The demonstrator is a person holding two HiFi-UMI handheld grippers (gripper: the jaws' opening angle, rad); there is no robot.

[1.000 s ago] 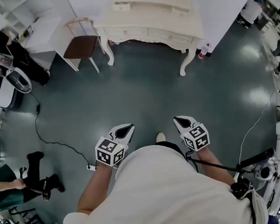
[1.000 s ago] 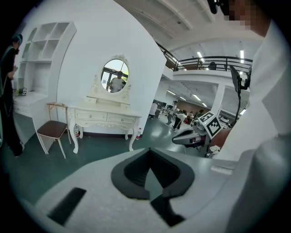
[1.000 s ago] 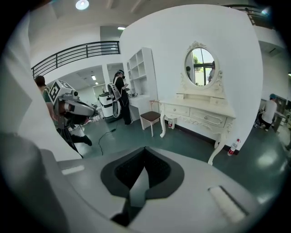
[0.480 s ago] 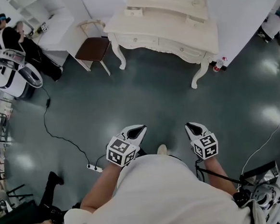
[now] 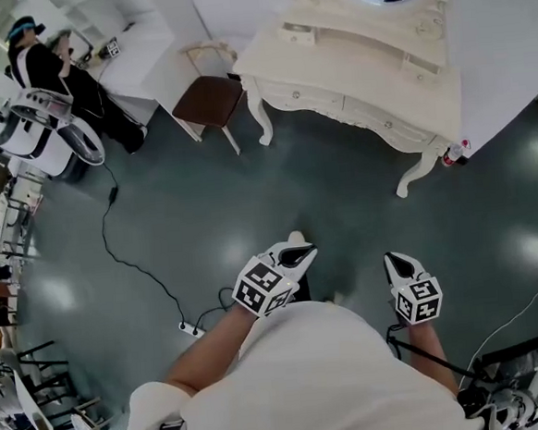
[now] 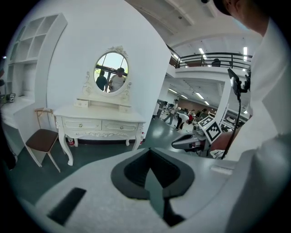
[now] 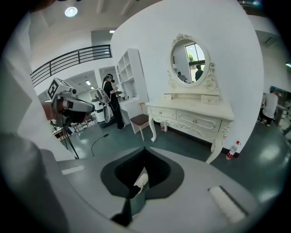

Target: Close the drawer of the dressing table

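The cream dressing table (image 5: pixel 359 68) with an oval mirror stands against the white wall at the top right of the head view, well ahead of both grippers. Its two front drawers (image 6: pixel 101 124) look flush in the left gripper view and also in the right gripper view (image 7: pixel 199 120). My left gripper (image 5: pixel 297 252) is held over the green floor, shut and empty. My right gripper (image 5: pixel 398 265) is beside it; its jaws have just been closing with nothing between them, and they are shut.
A brown-seated chair (image 5: pixel 207 101) stands left of the table. A bottle (image 5: pixel 456 152) sits by the table's right leg. A cable and power strip (image 5: pixel 191 330) lie on the floor at left. A person in black (image 5: pixel 39 65) and a white machine (image 5: pixel 48 136) are far left.
The dressing table has slid from top centre to the top right of the head view and looks larger. Both grippers have travelled forward with the person across the floor.
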